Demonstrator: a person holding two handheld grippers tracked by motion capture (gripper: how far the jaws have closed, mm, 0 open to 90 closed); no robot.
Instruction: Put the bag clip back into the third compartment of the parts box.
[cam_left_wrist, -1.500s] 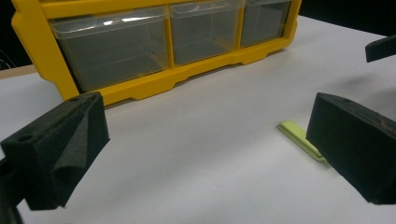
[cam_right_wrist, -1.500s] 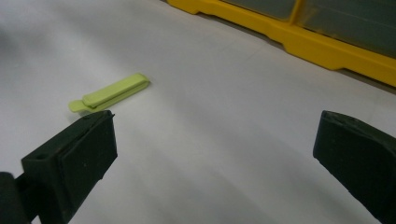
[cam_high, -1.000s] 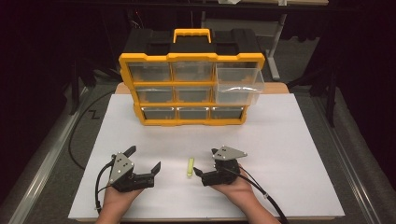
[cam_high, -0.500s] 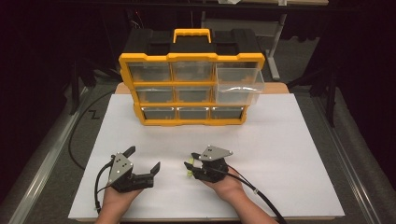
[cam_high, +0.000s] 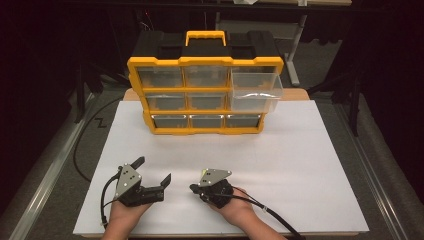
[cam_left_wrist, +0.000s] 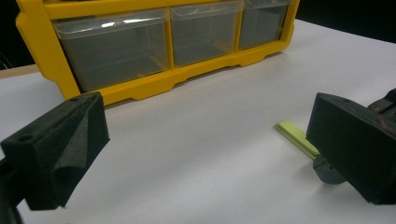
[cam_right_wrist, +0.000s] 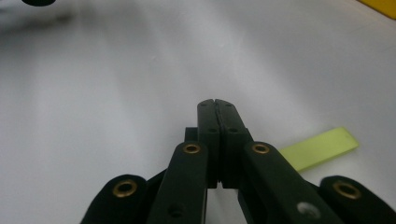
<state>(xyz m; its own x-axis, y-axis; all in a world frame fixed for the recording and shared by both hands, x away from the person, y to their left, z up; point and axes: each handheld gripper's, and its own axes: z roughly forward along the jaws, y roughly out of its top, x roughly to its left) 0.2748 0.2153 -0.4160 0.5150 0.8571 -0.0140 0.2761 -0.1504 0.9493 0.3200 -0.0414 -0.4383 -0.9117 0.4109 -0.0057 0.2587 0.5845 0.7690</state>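
A flat, thin strip of pale yellow-green plastic (cam_right_wrist: 320, 149) lies on the smooth white worktop (cam_high: 300, 165), low in the right half of the right gripper view, its squared end poking out to the right from behind the black linkage. In the left gripper view it lies at right centre, just left of the foam pad. The right hand-held gripper (cam_high: 192, 188), matte black with brass rivets, sits low and centre in the high view; its jaws have just been closing and now meet tip to tip with nothing visibly between them, the strip beside them. The left hand-held gripper (cam_high: 152, 169), lower left, stands wide apart, its blocky foam pads (cam_left_wrist: 60, 149) holding nothing. At upper centre stands a yellow-framed organiser (cam_high: 205, 62) with clear plastic drawers, one drawer (cam_high: 256, 91) at right pulled out.
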